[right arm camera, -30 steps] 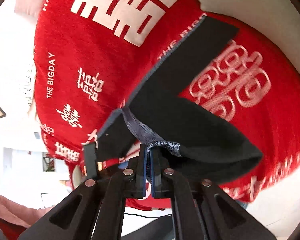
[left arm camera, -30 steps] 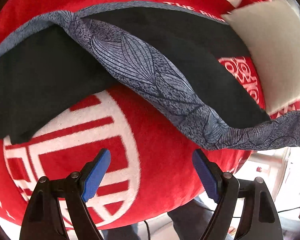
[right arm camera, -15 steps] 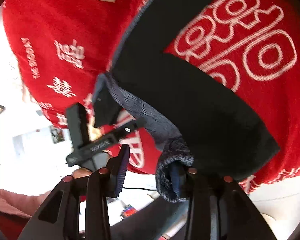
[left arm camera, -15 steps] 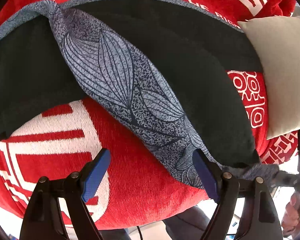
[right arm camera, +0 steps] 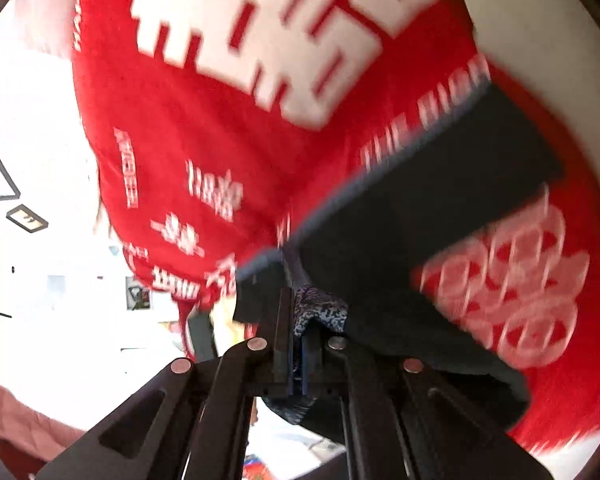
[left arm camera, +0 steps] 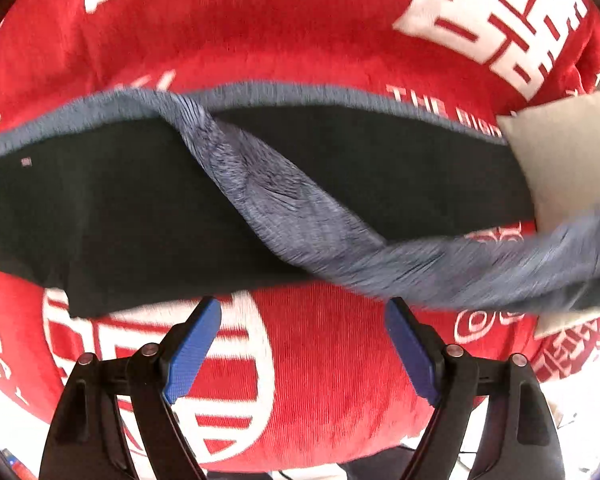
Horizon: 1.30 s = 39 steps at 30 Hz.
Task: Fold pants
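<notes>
The pants (left arm camera: 140, 216) are black inside with a blue-grey leaf print outside, lying across a red blanket (left arm camera: 300, 40) with white characters. A twisted strip of printed fabric (left arm camera: 300, 216) runs from upper left out to the right edge, lifted off the blanket. My left gripper (left arm camera: 302, 344) is open and empty, just below the pants' near edge. In the right wrist view my right gripper (right arm camera: 298, 344) is shut on a bunched printed end of the pants (right arm camera: 320, 312), with the black cloth (right arm camera: 420, 220) stretching away from it.
A beige cushion (left arm camera: 564, 160) lies on the blanket at the right of the left wrist view. The blanket's front edge (left arm camera: 300, 452) drops off just behind my left gripper. A bright room with framed pictures (right arm camera: 24, 218) shows at the left of the right wrist view.
My right gripper, open half a second ago, has shut again on the printed end and pulled it to the right, stretching the strip. The left gripper stays open and has drawn back slightly.
</notes>
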### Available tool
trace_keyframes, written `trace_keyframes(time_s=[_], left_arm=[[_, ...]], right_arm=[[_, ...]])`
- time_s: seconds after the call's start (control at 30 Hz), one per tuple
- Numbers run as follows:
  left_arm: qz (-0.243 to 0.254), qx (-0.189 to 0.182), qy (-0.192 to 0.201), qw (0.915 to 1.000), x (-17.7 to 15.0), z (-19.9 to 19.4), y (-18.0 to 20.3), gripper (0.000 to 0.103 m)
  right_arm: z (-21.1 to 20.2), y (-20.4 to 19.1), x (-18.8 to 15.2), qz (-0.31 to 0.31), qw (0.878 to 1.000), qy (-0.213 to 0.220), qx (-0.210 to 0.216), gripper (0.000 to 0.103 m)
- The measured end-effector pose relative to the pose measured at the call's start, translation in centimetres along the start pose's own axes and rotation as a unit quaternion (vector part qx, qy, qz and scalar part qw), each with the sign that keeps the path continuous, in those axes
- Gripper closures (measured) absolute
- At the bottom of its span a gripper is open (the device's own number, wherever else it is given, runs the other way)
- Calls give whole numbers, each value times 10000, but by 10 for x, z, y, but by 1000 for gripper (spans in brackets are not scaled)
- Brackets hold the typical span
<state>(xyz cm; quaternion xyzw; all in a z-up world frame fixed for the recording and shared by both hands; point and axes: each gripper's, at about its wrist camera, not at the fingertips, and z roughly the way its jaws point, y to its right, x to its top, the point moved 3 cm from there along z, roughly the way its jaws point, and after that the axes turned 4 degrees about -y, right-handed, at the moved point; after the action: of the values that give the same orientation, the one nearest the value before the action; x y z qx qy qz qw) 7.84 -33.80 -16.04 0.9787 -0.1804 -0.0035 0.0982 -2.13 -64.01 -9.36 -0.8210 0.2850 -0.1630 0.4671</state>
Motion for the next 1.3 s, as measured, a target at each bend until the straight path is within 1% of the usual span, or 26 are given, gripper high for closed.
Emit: trace_keyframes(time_s=[0.07, 0.1, 0.13, 0.2, 0.27, 0.37, 0.43, 0.47, 0.53, 0.57, 0.6, 0.63, 0.73, 0.77, 0.8, 0.83, 0.9, 0.93, 1.0, 1.03, 1.07, 1.1, 1.13, 1.17, 1.2, 1.3], left_arm=[[20, 56, 148, 9999, 15, -1, 5, 18], [37, 88, 204, 9997, 23, -1, 6, 18], [55, 123, 258, 9996, 31, 0, 8, 18], [69, 205, 370, 9991, 49, 7, 14, 18], [34, 271, 436, 9987, 66, 15, 18, 18], [-44, 334, 460, 9984, 87, 31, 21, 18], [-60, 416, 418, 9982, 98, 41, 22, 18], [-68, 435, 403, 9982, 103, 45, 23, 18], [-66, 487, 373, 9981, 109, 52, 25, 18], [-49, 522, 367, 9979, 111, 53, 27, 18], [-35, 553, 369, 9978, 113, 55, 28, 18], [-28, 584, 362, 9976, 116, 57, 30, 18], [-85, 621, 297, 9976, 121, 63, 29, 18], [-100, 610, 283, 9977, 123, 64, 29, 18], [-96, 620, 270, 9977, 125, 66, 30, 18], [-78, 640, 268, 9976, 127, 68, 32, 18], [-45, 699, 275, 9972, 131, 73, 35, 18], [-44, 731, 272, 9969, 133, 76, 36, 18], [-61, 793, 269, 9965, 139, 84, 37, 18], [-61, 810, 298, 9963, 142, 88, 38, 18], [-42, 832, 348, 9959, 144, 89, 39, 15], [4, 889, 435, 9951, 149, 89, 40, 12], [31, 900, 519, 9946, 155, 88, 39, 12], [11, 913, 561, 9942, 159, 87, 37, 12], [-70, 957, 593, 9936, 166, 86, 31, 12], [-394, 1119, 693, 9905, 183, 80, 8, 12]], right_arm=[[-5, -2, 40, -200, 9993, 170, -253, 101], [-4, -1, 53, -266, 9986, 200, -403, 101], [-5, 4, 69, -362, 9967, 213, -701, 101], [4, 16, 102, -612, 9873, 95, -1463, 100], [15, 31, 119, -651, 9794, -54, -1910, 100], [29, 56, 132, -637, 9674, -266, -2438, 100], [38, 62, 136, -624, 9624, -455, -2605, 97], [41, 59, 136, -694, 9566, -517, -2782, 93], [41, 49, 133, -914, 9532, -484, -2841, 72], [37, 40, 131, -1074, 9496, -378, -2920, 39], [30, 29, 128, -1242, 9450, -177, -3020, 20], [22, 19, 126, -1388, 9431, 25, -3020, 20], [11, 1, 123, -1522, 9310, 285, -3306, 21], [8, -4, 119, -1555, 9320, 361, -3255, 25], [8, -6, 115, -1542, 9350, 337, -3177, 34], [12, -4, 111, -1494, 9381, 236, -3117, 40], [33, 13, 103, -1380, 9397, -140, -3127, 68], [40, 20, 103, -1323, 9389, -243, -3167, 72], [59, 49, 101, -1145, 9346, -419, -3341, 73], [67, 62, 102, -1100, 9295, -445, -3492, 73], [73, 78, 103, -1027, 9240, -492, -3651, 73], [77, 93, 104, -923, 9191, -557, -3790, 75], [77, 109, 105, -786, 9171, -587, -3864, 79], [75, 114, 106, -753, 9213, -527, -3778, 82], [72, 114, 106, -776, 9243, -489, -3705, 82], [72, 110, 101, -993, 9156, -600, -3851, 82]])
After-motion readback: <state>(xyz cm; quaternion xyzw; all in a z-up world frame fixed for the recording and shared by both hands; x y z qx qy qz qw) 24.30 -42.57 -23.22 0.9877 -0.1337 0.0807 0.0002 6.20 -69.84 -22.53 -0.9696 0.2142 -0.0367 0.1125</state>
